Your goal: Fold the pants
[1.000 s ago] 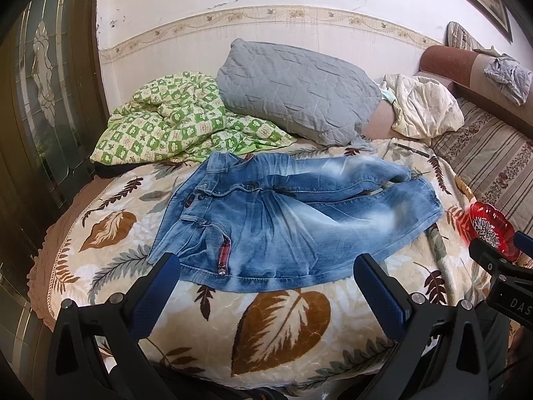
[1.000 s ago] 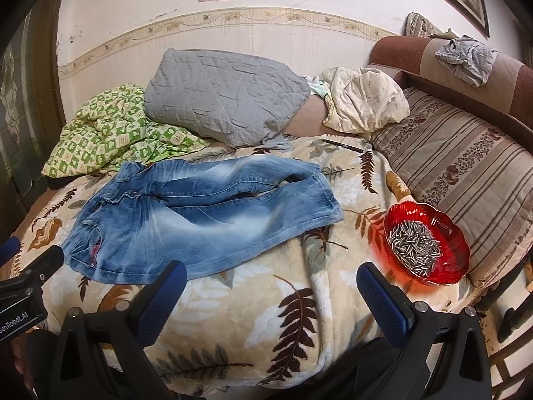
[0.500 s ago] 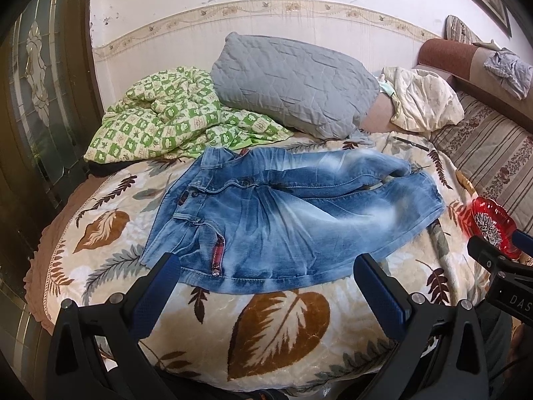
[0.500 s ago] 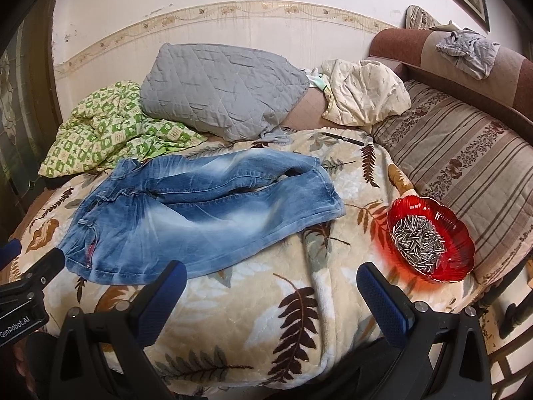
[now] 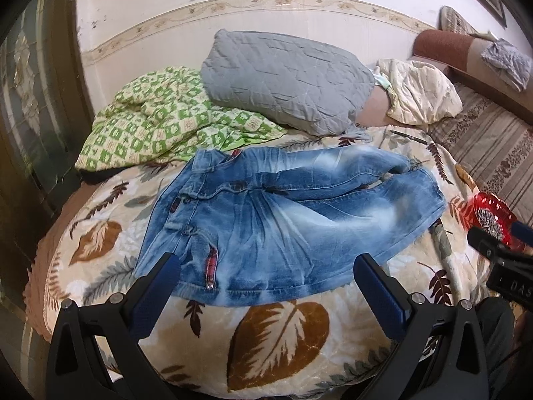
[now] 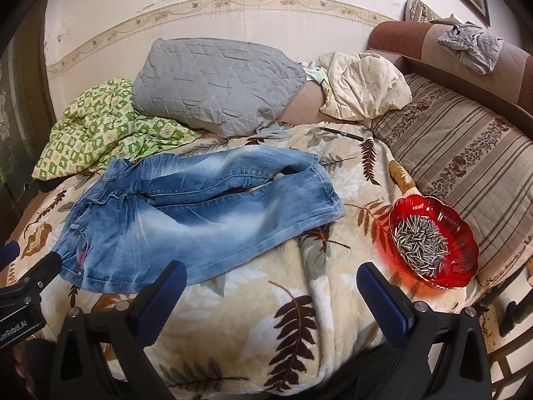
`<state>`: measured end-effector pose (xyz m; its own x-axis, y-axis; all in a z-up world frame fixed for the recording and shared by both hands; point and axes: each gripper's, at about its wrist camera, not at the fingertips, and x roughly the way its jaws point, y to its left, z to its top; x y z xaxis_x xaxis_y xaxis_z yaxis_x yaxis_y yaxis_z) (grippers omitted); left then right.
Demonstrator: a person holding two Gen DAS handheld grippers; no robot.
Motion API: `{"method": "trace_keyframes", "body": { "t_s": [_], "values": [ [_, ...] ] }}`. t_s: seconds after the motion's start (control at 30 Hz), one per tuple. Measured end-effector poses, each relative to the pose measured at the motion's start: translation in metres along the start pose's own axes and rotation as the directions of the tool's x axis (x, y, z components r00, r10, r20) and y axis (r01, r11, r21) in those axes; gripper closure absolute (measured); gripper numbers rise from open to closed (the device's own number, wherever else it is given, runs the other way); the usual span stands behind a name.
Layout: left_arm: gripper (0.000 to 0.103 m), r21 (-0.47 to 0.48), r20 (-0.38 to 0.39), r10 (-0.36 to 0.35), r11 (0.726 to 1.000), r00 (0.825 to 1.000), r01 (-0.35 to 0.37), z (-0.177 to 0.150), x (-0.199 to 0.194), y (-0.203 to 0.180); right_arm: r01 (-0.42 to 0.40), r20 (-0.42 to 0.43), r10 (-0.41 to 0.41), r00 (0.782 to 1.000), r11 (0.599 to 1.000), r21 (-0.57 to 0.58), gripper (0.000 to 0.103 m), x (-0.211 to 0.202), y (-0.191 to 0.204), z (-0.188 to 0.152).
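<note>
Since a second ago both my grippers have eased closer to the bed, the jeans looming larger. Under everything spreads the leaf-print blanket [image 5: 279, 330]; on it the washed blue jeans [image 5: 283, 220] lie flat, waistband left, legs running right. Behind them lean a grey quilted pillow [image 6: 216, 83] and a green checked quilt [image 5: 160, 116]. Right of the hems sits a red bowl of sunflower seeds [image 6: 433, 243]. My left gripper [image 5: 266, 286] and right gripper [image 6: 269, 290] hover spread wide, grasping nothing.
</note>
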<state>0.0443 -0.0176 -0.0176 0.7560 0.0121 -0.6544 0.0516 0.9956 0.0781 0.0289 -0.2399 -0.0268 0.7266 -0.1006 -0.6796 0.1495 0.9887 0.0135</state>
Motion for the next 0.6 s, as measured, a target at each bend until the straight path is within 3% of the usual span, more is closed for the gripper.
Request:
{"method": "trace_keyframes", "body": {
  "t_s": [0.13,0.27,0.4,0.5,0.6],
  "values": [
    [0.0,0.089,0.011,-0.071,0.994,0.997,0.07,0.02,0.007,-0.011,0.0,-0.005,0.001,1.0,0.999,0.032,0.0,0.006,-0.013,0.011],
    [0.0,0.216,0.011,-0.161,0.964,0.987,0.155,0.044,0.021,-0.029,-0.014,-0.032,0.016,0.999,0.998,0.061,0.0,0.02,-0.039,0.025],
    [0.0,0.336,-0.055,-0.281,0.898,0.958,0.283,0.074,0.056,-0.06,-0.068,-0.031,0.072,0.997,0.99,0.126,0.0,0.036,-0.073,0.034],
    [0.0,0.39,-0.112,-0.34,0.849,0.934,0.356,0.093,0.087,-0.086,-0.111,-0.052,0.121,0.991,0.979,0.172,0.0,0.06,-0.1,0.045],
    [0.0,0.418,-0.155,-0.36,0.82,0.92,0.392,0.109,0.121,-0.112,-0.166,-0.074,0.185,0.98,0.962,0.217,0.0,0.088,-0.121,0.059]
  ]
}}
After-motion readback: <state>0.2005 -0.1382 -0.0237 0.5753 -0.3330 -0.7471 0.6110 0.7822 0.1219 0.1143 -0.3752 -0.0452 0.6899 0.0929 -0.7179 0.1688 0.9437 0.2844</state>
